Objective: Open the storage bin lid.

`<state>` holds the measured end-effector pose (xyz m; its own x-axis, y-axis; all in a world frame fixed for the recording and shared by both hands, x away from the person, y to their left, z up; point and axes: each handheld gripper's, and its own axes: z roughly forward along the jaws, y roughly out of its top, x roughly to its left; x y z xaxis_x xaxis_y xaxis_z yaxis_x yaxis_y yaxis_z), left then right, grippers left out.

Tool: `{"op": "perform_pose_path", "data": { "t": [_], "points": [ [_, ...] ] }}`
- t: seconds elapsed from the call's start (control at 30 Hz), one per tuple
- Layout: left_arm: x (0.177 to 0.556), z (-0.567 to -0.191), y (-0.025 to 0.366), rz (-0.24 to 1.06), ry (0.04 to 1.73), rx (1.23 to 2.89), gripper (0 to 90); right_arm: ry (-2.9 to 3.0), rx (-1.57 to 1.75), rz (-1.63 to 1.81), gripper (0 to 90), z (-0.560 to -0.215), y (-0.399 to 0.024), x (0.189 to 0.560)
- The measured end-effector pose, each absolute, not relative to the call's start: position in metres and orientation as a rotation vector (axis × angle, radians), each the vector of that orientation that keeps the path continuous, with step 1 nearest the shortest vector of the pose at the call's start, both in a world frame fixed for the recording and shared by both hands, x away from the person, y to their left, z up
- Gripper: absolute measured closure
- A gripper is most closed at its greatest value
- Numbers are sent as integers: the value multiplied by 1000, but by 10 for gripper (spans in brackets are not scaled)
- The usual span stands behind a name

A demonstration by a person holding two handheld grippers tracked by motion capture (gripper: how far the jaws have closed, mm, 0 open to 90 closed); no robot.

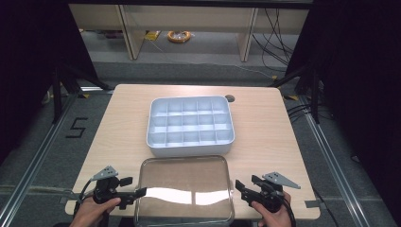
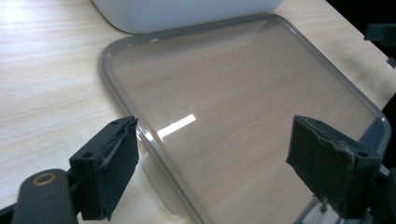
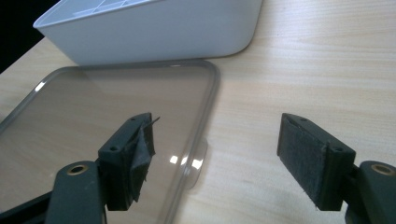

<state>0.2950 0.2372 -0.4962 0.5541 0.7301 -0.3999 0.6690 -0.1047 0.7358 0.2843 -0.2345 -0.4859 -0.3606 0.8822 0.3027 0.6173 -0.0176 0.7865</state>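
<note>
From the high view, one pale wooden bench (image 1: 118, 123) carries one white plastic organiser tray (image 1: 191, 146) divided into twenty small compartments, four rows of five, all apparently vacant, and one clear rectangular plastic lid (image 1: 184, 182) lying flat just in front of the tray, nearest the person, likely so it can be picked up by both short edges and set over the tray. The left hand-held gripper (image 1: 139, 192) sits at the lid's left edge and the right hand-held gripper (image 1: 238, 186) just off its right edge, one on each side, which looks suited to a level two-handed lift. In the left gripper view, the two black jaws stand wide apart, released, straddling the lid's (image 2: 243, 107) rounded rim without pressing on it; the tray's (image 2: 187, 11) white wall touches or nearly touches the lid's far edge. In the right gripper view, the jaws stand equally released, one above the lid (image 3: 93, 112) and one over bare bench (image 3: 303, 70), with a small tab on the lid's rim between them, nothing gripped
</note>
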Motion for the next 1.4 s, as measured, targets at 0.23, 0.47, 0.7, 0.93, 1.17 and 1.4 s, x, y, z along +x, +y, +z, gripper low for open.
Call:
{"op": "perform_pose_path", "data": {
  "t": [0.23, 0.47, 0.7, 0.93, 1.17, 1.4],
  "points": [
    [289, -496, 238, 82, 1153, 1808, 155, 2013, 1551, 1286, 261, -484, -234, 273],
    [280, -496, 241, 83, 1157, 1801, 154, 2051, 1541, 1300, 254, -487, -233, 265],
    [272, -496, 240, 71, 1144, 1796, 153, 2077, 1545, 1309, 252, -490, -231, 258],
    [268, -496, 241, 65, 1147, 1796, 153, 2104, 1549, 1290, 250, -492, -230, 251],
    [265, -496, 246, 62, 1172, 1773, 156, 2096, 1605, 1267, 253, -496, -233, 248],
    [264, -498, 246, 59, 1179, 1772, 155, 2117, 1618, 1274, 254, -497, -233, 247]
  ]
}}
